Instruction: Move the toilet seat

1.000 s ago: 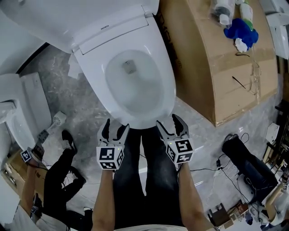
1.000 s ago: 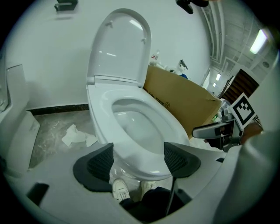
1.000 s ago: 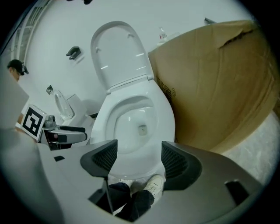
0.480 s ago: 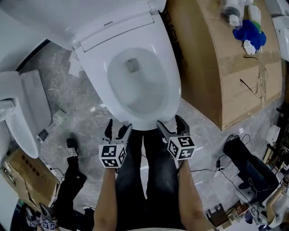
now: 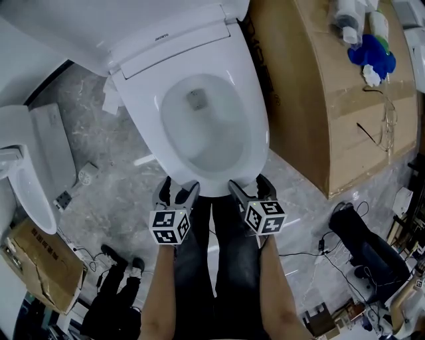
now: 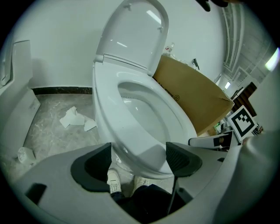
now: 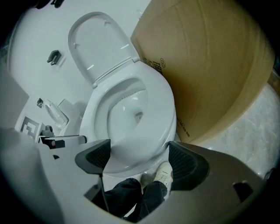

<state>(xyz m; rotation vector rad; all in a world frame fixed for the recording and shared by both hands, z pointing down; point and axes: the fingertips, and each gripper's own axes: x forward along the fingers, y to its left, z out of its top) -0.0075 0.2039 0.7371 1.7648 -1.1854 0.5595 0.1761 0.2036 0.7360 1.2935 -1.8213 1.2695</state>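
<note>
— Jaws first: how do they stand?
— Both pairs are wide and opening. Left gripper (image 5: 179, 188): pads apart, with the front edge of the toilet seat (image 5: 251, 113) showing in the gap. Neither pad presses on it. Right gripper (image 5: 248, 184): same entry, the seat's front edge in the gap and nothing gripped.

— And the seat's place?
— Down flat on the bowl, white, with the oval opening uncovered. The two grippers sit side by side just at its front rim, the left one toward the rim's left and the right one toward its right. The lid (image 6: 131, 35) is raised upright behind the seat, near a white wall.

— What's around the toilet?
— Item: large cardboard box (image 5: 319, 99), just beside the toilet on its right. On top are a blue object (image 5: 372, 54) and white bottles (image 5: 346, 18); I can't tell what they are.
Item: crumpled white paper (image 5: 109, 101) on the grey marbled floor (image 5: 119, 166), left of the bowl.
Item: second white fixture (image 5: 26, 166) at the left edge.
Item: smaller cardboard box (image 5: 40, 262), lower left.
Item: black bag (image 5: 365, 246) among cables, lower right.

— Any people?
— The holder of the grippers has bare forearms, dark trousers (image 5: 216, 265) and white shoes (image 6: 114, 180) below the bowl's front. Of a second person, lower left, only dark-clad legs (image 5: 119, 299) are in view.
</note>
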